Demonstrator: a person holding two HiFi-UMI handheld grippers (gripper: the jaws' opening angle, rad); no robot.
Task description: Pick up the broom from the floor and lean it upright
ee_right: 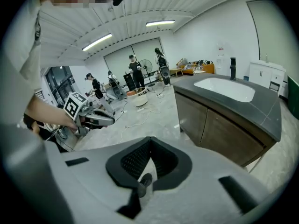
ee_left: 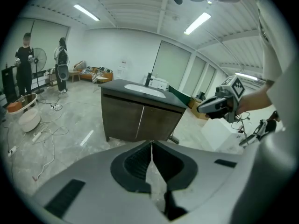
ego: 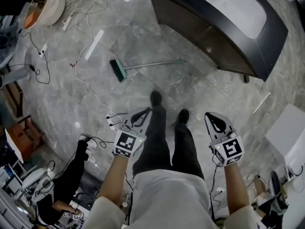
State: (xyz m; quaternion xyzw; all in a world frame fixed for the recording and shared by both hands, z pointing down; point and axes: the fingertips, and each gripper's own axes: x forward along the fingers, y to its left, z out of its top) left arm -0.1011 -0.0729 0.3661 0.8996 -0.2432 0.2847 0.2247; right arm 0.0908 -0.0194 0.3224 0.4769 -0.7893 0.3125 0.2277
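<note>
Broom [ego: 147,65] lies crosswise on the floor [ego: 57,97] ahead; our left tongs [ego: 143,113] seem nearer than right tongs [ego: 211,119], both closed and empty.

1. A grey marbled floor [ego: 200,89] has loose cables [ego: 90,87] strewn over its left side.
2. A dark vanity cabinet [ego: 209,32] carries a white sink [ego: 228,4].
3. The walls are white, and tube lights [ee_left: 198,22] run along a ribbed ceiling.
4. A standing fan [ee_left: 39,59] is by the far wall.

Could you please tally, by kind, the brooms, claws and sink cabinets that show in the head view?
broom: 1
claws: 2 (left claw, right claw)
sink cabinet: 1
Total: 4
</note>
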